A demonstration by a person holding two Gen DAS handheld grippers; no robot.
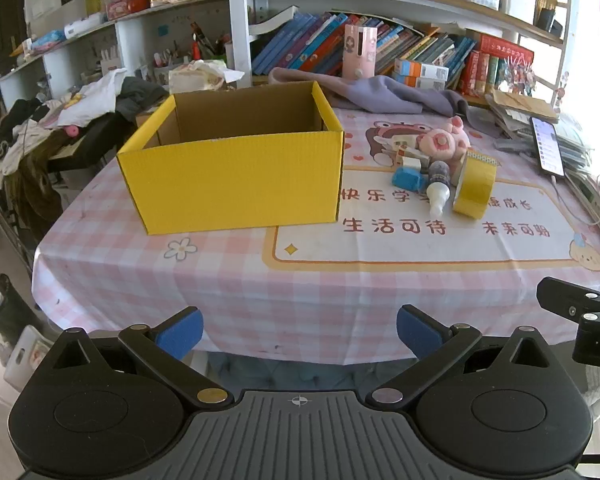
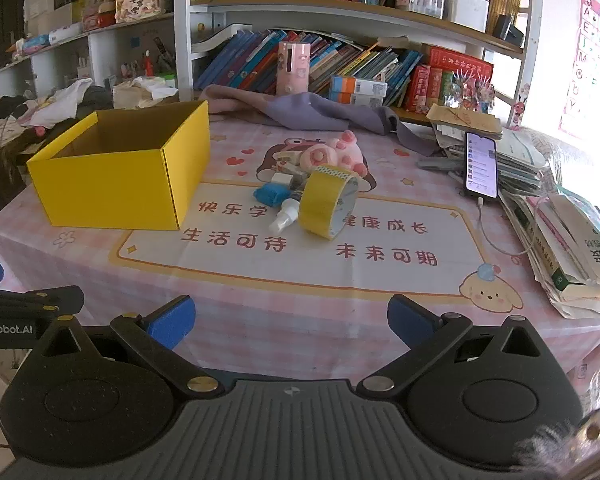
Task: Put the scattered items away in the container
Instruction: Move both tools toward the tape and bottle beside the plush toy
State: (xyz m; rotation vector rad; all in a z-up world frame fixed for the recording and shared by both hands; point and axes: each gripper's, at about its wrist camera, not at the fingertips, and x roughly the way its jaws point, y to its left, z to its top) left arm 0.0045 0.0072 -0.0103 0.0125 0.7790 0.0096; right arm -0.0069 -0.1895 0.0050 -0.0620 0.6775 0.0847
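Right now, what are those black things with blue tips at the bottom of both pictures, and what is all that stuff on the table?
Those are two grabbing tools, one in each of a person's hands. Each carries a camera looking out along its two fingers, so you get one picture per tool. The left gripper and the right gripper are both wide open, holding nothing, hovering at the near edge of the table's pink checked tablecloth. On the cloth sits an open yellow cardboard box; what can be seen of its inside looks empty. Beside it lies a small heap: a yellow tape roll standing on edge, a small spray bottle lying down, a blue eraser-like block and a pink plush pig. A lit phone leans against papers.
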